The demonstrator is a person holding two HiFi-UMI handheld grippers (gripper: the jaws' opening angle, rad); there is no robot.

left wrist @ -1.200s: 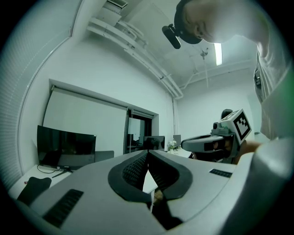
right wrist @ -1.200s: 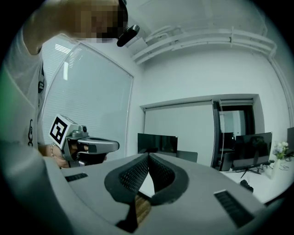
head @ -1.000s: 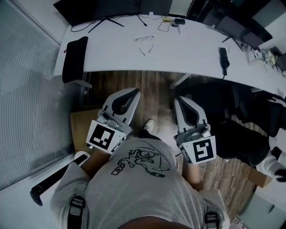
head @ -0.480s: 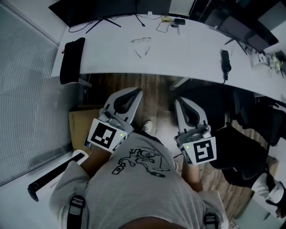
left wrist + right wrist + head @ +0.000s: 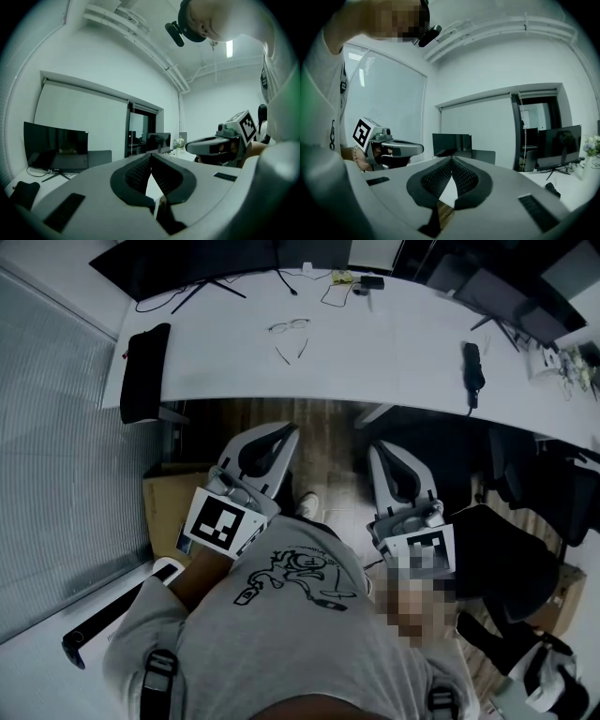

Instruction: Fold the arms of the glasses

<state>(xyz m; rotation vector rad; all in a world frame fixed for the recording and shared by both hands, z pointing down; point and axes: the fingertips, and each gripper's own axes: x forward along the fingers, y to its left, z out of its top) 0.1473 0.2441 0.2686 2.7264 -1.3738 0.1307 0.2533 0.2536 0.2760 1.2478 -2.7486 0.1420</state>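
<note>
While both pairs of jaws are closed on nothing, the left gripper (image 5: 284,433) and right gripper (image 5: 379,448) hang over the floor, well short of the worktop (image 5: 394,343). Glasses (image 5: 288,326) lie toward its far side, arms open toward the person, unfolded. Risk: the thin, light frame may skid or tip if one arm is nudged while nothing steadies the front. A hard pinch could bend a hinge.
</note>
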